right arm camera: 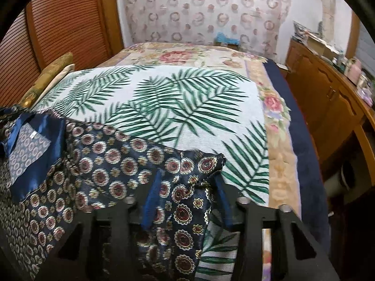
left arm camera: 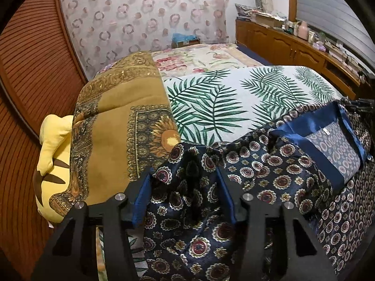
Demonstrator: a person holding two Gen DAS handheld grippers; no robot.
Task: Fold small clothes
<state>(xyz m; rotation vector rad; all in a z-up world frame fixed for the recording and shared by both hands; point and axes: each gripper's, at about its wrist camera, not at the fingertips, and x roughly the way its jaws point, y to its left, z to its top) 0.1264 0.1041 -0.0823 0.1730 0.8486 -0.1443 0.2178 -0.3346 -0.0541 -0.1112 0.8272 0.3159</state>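
Observation:
A navy satin garment (left arm camera: 276,164) with red and gold medallions and a plain blue collar lies on a palm-leaf cloth (left arm camera: 234,98) on the bed. My left gripper (left arm camera: 185,185) is shut on a bunched corner of it, fabric filling the gap between the blue pads (left arm camera: 141,199). In the right wrist view the same garment (right arm camera: 105,154) spreads to the left. My right gripper (right arm camera: 187,192) is shut on its other corner, which sticks up between the pads (right arm camera: 152,199). Both held corners are lifted a little off the cloth (right arm camera: 164,103).
A mustard patterned blanket (left arm camera: 112,126) and a yellow plush toy (left arm camera: 54,159) lie at the bed's left. A floral bedspread (right arm camera: 187,56) covers the far end. A wooden cabinet (right arm camera: 328,98) with clutter runs along the right. A slatted wooden door (left arm camera: 28,75) stands left.

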